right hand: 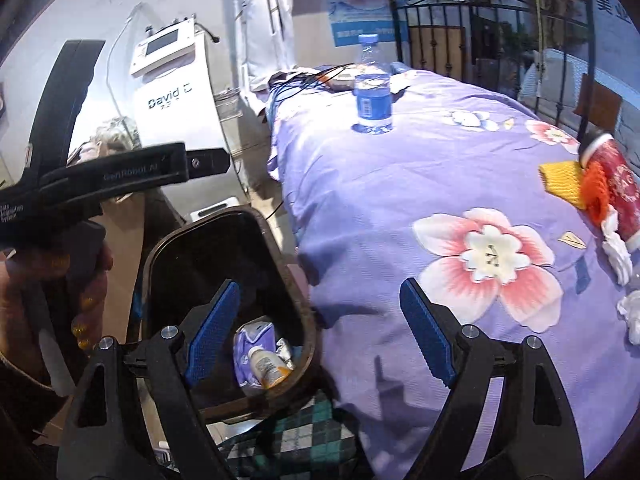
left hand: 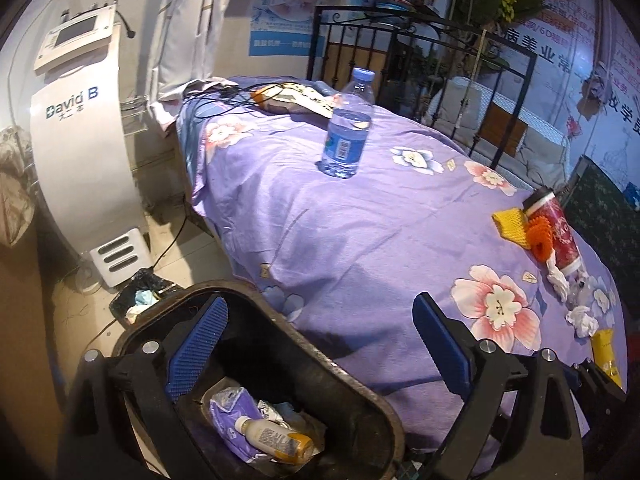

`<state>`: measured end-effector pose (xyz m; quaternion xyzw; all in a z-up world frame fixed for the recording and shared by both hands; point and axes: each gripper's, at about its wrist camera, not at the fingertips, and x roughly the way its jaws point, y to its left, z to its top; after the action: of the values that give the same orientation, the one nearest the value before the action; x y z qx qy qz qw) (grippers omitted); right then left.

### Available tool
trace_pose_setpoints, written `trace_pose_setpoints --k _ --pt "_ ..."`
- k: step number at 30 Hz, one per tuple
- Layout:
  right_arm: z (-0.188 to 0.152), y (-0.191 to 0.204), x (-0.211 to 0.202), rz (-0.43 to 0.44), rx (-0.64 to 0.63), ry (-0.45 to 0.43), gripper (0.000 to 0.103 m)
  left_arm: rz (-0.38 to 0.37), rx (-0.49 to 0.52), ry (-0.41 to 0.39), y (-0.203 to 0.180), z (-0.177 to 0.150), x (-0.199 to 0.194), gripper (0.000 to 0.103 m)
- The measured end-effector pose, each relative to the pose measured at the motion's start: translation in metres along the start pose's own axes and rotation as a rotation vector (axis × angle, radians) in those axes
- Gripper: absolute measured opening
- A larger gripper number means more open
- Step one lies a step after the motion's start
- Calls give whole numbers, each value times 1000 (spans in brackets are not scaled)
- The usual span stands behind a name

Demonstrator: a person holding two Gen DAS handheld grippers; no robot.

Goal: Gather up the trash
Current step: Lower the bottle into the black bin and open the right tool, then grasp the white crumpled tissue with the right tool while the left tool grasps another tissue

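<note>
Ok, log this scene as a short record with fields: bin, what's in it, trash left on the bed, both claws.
bin: dark oval plastic bin beside the bed
bin contents: small white bottle with orange end, purple packet
bed: purple floral sheet
on bed: upright clear water bottle, lying red cup, yellow foam net, crumpled white tissues
left claw: open, empty
right claw: open, empty
</note>
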<state>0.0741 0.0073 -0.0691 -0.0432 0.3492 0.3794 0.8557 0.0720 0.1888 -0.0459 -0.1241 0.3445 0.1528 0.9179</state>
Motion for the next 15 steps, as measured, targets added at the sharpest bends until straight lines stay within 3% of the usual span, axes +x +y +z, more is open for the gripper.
trace_pose_setpoints --k 5,15 --pt "-8 -50 -22 -85 119 -57 88 -109 95 45 -48 -6 14 92" --pt "-25 -162 -58 -346 301 -77 88 -312 280 137 -142 -22 36 92"
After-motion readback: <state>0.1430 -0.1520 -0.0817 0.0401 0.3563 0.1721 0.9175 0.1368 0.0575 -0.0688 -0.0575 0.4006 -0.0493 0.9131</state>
